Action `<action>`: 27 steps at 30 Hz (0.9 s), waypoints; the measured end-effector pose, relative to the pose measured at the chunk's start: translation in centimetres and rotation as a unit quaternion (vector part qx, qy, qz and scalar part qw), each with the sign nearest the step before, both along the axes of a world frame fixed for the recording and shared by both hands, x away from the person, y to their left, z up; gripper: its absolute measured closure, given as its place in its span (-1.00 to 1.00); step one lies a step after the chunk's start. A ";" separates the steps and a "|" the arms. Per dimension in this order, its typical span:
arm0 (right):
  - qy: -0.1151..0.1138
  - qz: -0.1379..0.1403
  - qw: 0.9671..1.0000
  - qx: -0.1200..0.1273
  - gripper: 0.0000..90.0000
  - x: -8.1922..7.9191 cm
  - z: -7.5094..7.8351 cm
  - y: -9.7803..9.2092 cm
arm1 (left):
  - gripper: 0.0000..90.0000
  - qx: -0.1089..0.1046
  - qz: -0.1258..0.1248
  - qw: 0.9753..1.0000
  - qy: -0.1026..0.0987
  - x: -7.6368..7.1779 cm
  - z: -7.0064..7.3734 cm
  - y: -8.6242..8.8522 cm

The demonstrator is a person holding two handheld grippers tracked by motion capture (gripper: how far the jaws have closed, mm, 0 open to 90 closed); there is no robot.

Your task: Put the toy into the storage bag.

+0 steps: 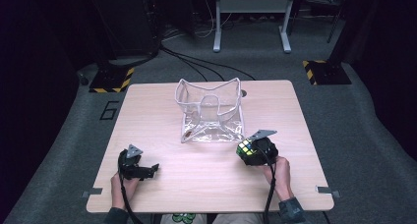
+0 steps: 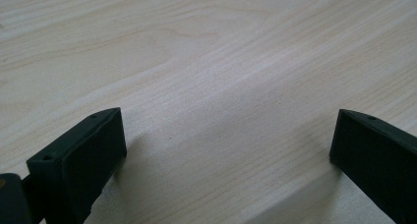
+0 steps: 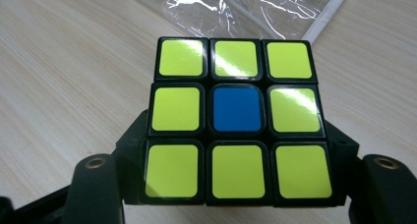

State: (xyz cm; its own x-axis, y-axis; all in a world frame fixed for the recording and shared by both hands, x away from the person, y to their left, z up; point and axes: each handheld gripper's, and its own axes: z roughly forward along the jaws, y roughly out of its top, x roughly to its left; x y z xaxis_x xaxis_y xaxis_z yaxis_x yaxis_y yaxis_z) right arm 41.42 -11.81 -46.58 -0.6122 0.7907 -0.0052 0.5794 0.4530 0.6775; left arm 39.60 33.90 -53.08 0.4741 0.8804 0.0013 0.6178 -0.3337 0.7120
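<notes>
Two grippers are up: your right gripper [image 1: 251,152] has its jaws clamped on the puzzle cube [image 3: 237,120], just beside the clear bag [image 1: 211,111]; your left gripper [image 1: 147,171] rests wide-jawed on the bench [image 1: 157,116].

Cube [image 3: 236,121] face yellow around blue centre; clear bag [image 1: 210,111], perhaps white-edged.

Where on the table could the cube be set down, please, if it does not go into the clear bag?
Bare wood lies left of the clear bag, across to the table edge, and along the near side between the left gripper and the right gripper holding the cube. Right of the bag is free too. It is tight only between the bag's near edge and the cube.
</notes>
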 end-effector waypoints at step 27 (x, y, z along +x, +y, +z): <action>-0.024 0.005 1.000 -0.003 -0.27 0.4 3.2 -0.4 | -0.99 0.000 0.000 1.000 0.000 0.0 0.0 0.0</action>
